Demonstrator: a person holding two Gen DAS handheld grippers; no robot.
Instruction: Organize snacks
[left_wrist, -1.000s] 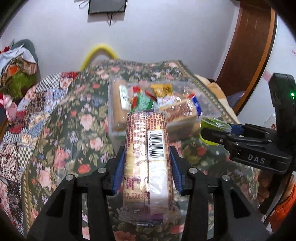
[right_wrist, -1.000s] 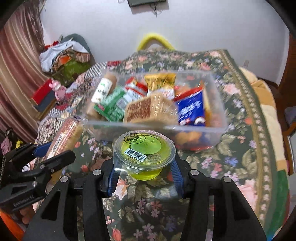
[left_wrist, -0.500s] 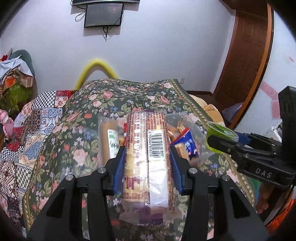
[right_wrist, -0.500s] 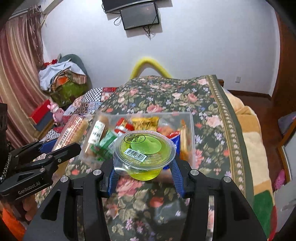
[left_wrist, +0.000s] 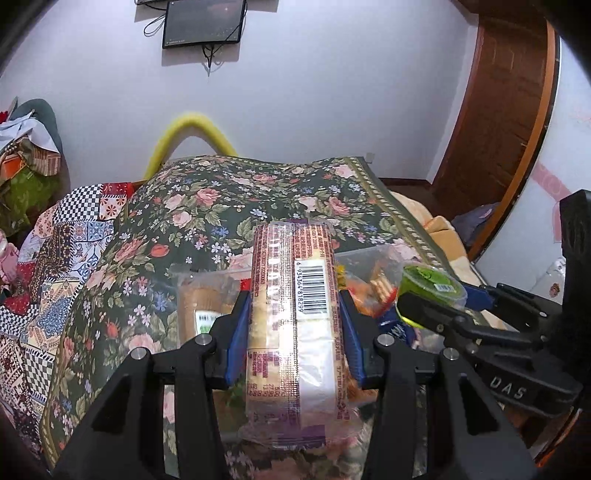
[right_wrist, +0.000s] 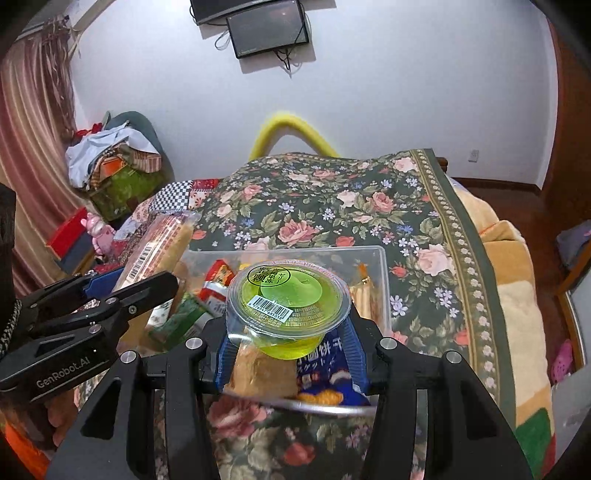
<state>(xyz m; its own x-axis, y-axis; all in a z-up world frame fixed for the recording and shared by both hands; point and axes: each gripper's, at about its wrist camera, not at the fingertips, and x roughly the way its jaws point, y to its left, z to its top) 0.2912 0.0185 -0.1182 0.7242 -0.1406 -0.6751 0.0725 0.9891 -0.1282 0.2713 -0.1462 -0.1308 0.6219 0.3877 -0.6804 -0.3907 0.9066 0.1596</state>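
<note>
Here, each gripper (left_wrist: 293, 321) (right_wrist: 290, 345) grasps a snack above the floral bedspread (right_wrist: 332, 206) facing a white wall (right_wrist: 369, 92).

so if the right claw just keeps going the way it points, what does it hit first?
Most likely the snacks in the clear bin: the right claw, shut on the green jelly cup, angles down over it, with the blue biscuit pack right beneath. Depth is unclear, so the gap can't be judged.

Long wrapped biscuit pack (left_wrist: 295, 325), barcode up, and sealed green jelly cup (right_wrist: 290, 308), both above clear snack-filled box (right_wrist: 382, 280).
</note>
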